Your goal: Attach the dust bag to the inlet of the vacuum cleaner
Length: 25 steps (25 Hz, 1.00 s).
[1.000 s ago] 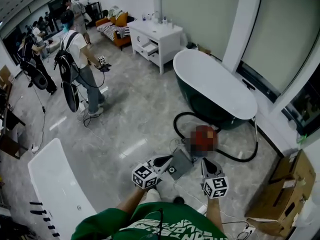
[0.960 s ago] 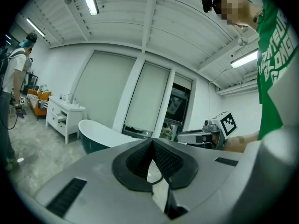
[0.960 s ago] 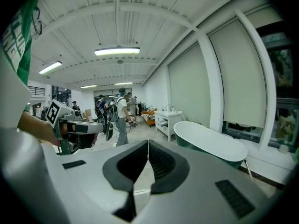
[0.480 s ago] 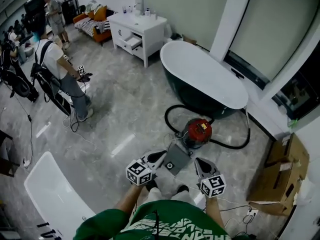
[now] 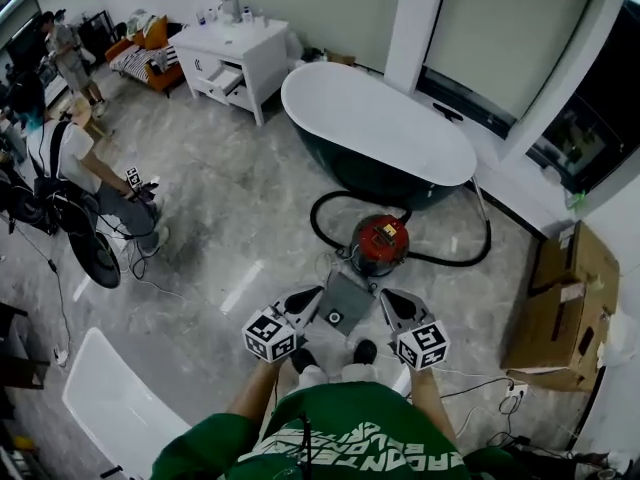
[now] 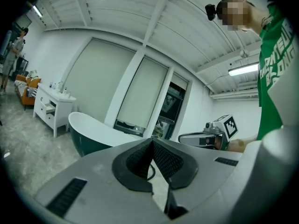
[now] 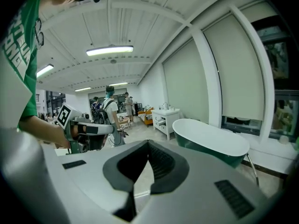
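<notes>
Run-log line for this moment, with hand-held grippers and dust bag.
left hand-held gripper: shut, empty | right hand-held gripper: shut, empty | dust bag: ungripped, unattached, beside red vacuum cleaner

Wearer: green short-sleeved T-shirt with white block lettering and a thin dark cable down its front. Above the shirt, a black head camera. Beyond the shirt's hem, black shoes and white legwear. Either side of the shirt, left gripper and right gripper: grey shells, black ribbed pads, black-and-white marker cubes.
</notes>
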Each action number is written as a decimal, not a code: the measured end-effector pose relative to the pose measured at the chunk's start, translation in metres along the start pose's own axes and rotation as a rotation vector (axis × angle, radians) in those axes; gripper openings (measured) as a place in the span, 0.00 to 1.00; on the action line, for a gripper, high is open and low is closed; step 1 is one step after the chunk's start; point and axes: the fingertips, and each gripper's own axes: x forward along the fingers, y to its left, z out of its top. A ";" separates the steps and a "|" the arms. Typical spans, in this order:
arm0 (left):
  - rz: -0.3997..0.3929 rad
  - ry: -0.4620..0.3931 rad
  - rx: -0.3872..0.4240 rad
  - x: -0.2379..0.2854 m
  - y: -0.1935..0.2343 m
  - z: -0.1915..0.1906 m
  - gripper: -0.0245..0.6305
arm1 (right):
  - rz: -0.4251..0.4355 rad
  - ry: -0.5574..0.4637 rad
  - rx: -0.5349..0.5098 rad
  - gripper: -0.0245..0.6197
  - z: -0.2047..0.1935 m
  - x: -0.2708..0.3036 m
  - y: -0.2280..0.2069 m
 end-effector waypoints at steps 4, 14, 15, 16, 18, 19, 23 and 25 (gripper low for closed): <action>0.008 0.018 0.008 0.021 -0.001 0.003 0.04 | -0.011 0.002 0.019 0.05 -0.002 -0.002 -0.026; 0.008 0.052 0.041 0.063 -0.003 0.006 0.04 | -0.002 0.012 0.026 0.05 -0.002 -0.002 -0.070; 0.008 0.056 0.046 0.065 -0.002 0.005 0.04 | 0.002 0.018 0.023 0.05 -0.003 -0.001 -0.071; 0.009 0.060 0.050 0.068 0.000 0.004 0.04 | 0.006 0.024 0.020 0.05 -0.005 0.001 -0.073; 0.008 0.071 0.058 0.073 0.007 0.002 0.04 | 0.014 0.035 0.014 0.05 -0.007 0.006 -0.076; 0.006 0.077 0.061 0.076 0.011 0.000 0.04 | 0.018 0.040 0.012 0.05 -0.008 0.009 -0.078; 0.000 0.096 0.060 0.086 0.027 -0.014 0.04 | 0.025 0.062 -0.005 0.05 -0.019 0.024 -0.086; -0.003 0.103 0.061 0.090 0.034 -0.024 0.04 | 0.027 0.071 -0.012 0.05 -0.027 0.031 -0.089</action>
